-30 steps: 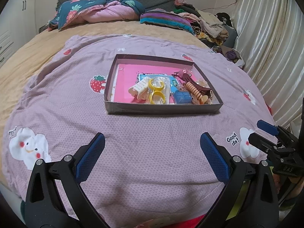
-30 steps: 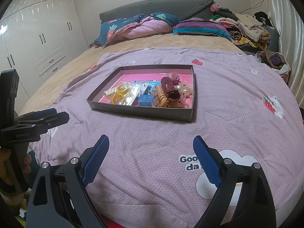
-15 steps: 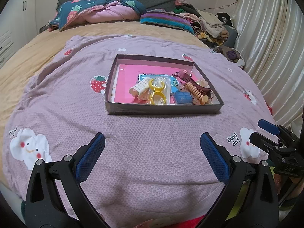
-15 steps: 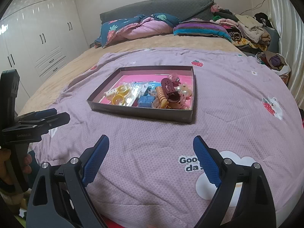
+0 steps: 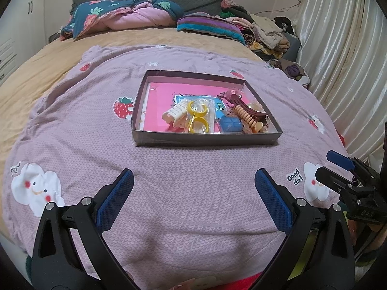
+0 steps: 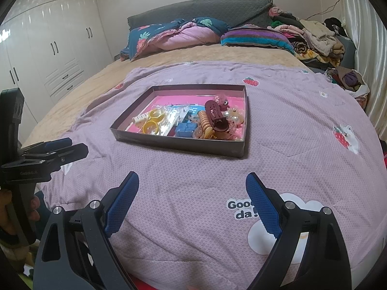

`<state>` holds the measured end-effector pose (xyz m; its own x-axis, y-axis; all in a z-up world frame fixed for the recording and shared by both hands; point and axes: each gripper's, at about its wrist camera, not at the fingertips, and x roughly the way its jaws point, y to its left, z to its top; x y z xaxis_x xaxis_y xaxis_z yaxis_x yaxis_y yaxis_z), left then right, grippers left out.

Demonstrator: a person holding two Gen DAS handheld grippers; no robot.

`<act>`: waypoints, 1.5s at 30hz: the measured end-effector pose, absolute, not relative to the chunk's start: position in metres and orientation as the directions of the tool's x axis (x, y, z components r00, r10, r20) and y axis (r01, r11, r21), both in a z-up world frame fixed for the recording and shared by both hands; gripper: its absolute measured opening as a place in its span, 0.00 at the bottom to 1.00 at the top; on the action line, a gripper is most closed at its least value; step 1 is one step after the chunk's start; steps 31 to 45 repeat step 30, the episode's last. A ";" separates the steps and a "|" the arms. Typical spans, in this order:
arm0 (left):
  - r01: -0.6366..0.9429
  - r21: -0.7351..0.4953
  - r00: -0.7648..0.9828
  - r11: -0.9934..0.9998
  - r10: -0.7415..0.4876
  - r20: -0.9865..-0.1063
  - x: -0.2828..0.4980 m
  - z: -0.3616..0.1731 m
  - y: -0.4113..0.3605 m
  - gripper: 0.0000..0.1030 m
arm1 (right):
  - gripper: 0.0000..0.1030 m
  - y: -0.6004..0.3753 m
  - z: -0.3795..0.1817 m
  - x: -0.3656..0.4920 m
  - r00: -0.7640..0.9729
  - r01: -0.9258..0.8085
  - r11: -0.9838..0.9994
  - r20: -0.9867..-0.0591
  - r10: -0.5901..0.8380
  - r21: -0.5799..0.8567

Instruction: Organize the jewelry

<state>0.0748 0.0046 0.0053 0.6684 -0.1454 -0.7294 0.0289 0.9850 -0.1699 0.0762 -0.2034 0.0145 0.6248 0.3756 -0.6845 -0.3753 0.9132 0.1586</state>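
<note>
Jewelry (image 5: 208, 117) lies heaped in the right half of a shallow box (image 5: 205, 141) on the bedspread (image 5: 181, 181), straight ahead of both grippers. Left gripper (image 5: 193, 193) and right gripper (image 6: 192, 193) are spread wide, holding nothing, each well short of the box; the right looks nearer the heap.

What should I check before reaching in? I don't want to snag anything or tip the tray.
1. Left hand-held gripper open and holding nothing: ok.
2. Right hand-held gripper open and holding nothing: ok.
3. Tray sits flat on the purple quilt: ok.
4. Bare quilt between both grippers and the tray's near wall: ok.
5. Items lie apart for a clean single grasp: not ok. The yellow rings, white clip, blue box and brown claw clip are piled together.
6. Rings loose or sealed in clear wrap: cannot tell.
</note>
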 end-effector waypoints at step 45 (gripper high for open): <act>-0.327 -0.086 0.587 0.941 0.131 -0.799 0.149 -0.041 0.121 0.91 | 0.91 -0.283 -0.033 0.175 0.621 -0.147 0.980 -0.758 0.198 0.135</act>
